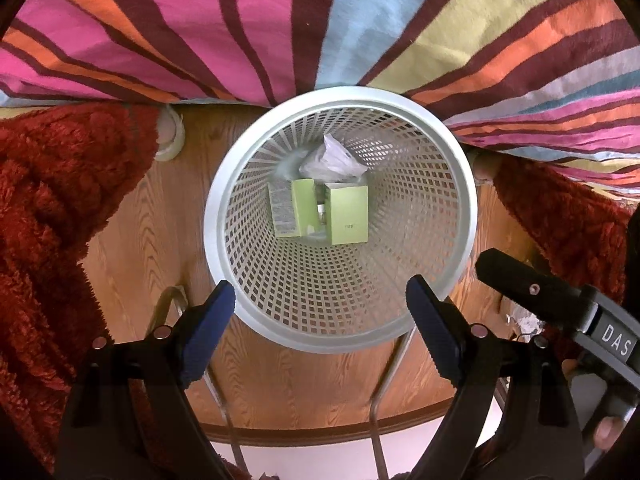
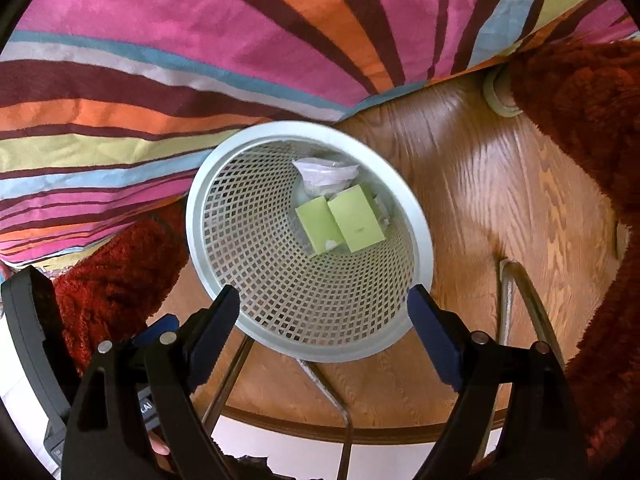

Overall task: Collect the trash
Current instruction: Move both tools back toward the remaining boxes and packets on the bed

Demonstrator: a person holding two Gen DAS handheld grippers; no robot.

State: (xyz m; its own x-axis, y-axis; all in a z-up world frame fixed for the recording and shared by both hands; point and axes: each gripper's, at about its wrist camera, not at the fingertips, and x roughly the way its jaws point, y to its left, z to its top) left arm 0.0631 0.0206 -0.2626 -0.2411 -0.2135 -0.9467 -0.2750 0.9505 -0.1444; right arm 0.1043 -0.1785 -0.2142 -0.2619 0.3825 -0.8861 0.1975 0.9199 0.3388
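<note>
Basket [image 1: 224, 200] base part-hidden by boxes [image 1: 347, 214], crumpled wrapper [image 1: 332, 160] indistinct

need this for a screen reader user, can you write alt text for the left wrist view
A white mesh wastebasket on a wood floor holds two green boxes and crumpled white plastic. The open, empty left gripper hovers above its rim, beside a striped blanket.
</note>
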